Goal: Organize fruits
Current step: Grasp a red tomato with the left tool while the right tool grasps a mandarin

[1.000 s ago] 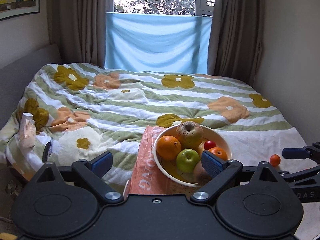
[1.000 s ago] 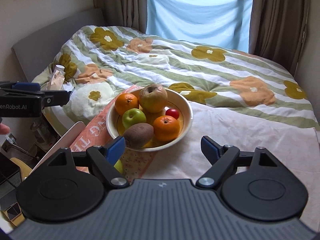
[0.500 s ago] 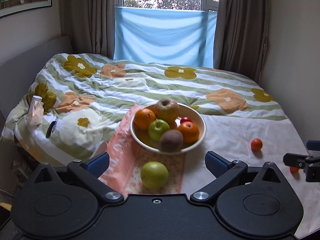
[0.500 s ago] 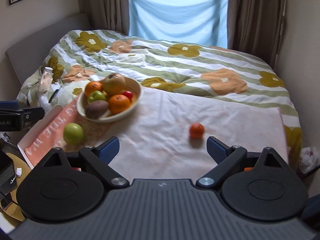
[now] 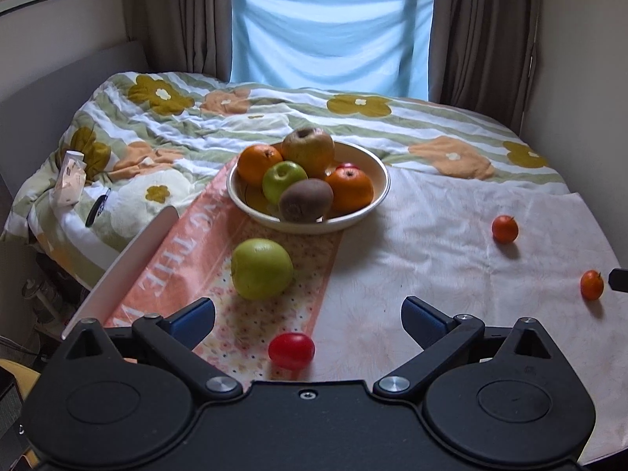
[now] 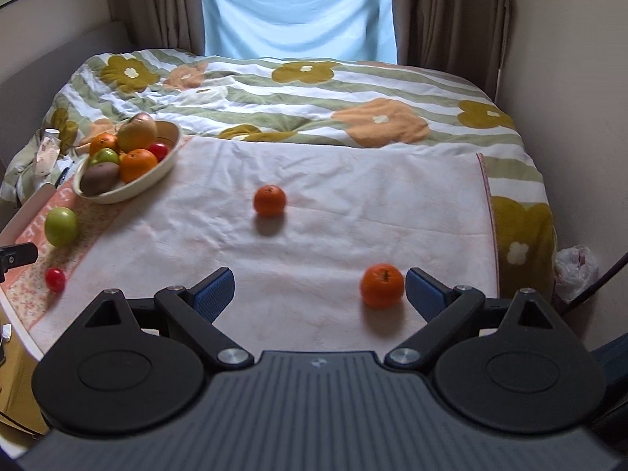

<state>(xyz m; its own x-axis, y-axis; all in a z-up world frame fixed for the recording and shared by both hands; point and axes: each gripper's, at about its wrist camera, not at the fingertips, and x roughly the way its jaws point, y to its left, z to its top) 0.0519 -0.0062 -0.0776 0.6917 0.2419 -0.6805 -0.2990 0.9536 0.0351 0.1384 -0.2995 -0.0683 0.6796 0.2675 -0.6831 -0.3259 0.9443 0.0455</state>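
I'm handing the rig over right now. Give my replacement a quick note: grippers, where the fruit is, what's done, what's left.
Left gripper: open, empty, nearest the small red fruit and the loose green apple on the pink runner.
Right gripper: open, empty, with the near tangerine just inside its right finger.
Done: bowl holds two oranges, a green apple, a kiwi, a brownish apple and a small red fruit.
Left: four loose pieces, namely the green apple, red fruit, near tangerine and far tangerine, all on the cloth outside the bowl.
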